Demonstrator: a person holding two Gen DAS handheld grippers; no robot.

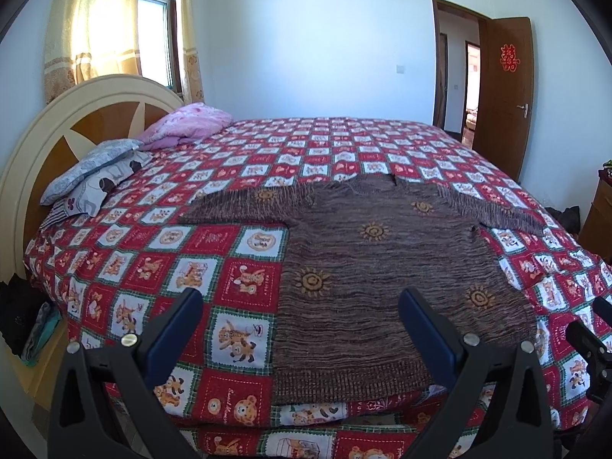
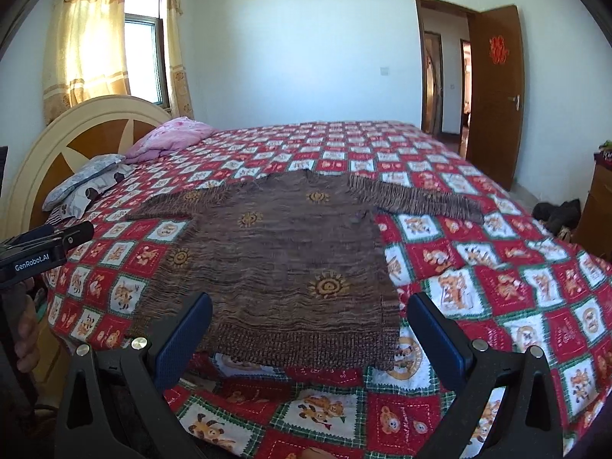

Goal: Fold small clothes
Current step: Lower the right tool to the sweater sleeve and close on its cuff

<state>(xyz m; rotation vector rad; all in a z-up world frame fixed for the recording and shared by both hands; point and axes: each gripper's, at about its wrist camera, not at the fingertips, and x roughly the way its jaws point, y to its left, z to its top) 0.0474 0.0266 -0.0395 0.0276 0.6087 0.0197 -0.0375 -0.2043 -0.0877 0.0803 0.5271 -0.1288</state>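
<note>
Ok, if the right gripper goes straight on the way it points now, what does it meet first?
Most likely the sweater. The right gripper is open and aimed over its hem, near the bed's front edge. The camera looks slightly downward, so the line probably lands on the sweater's lower body; depth is unclear.

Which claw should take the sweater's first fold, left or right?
Either; slight edge left. Left claw frames the sweater hem's left edge; right claw frames its right corner. Both open, sweater flat.

Both black grippers (image 1: 300, 329) (image 2: 310, 331) carry blue pads, silver screws, perhaps "GenRobot.AI" lettering.
</note>
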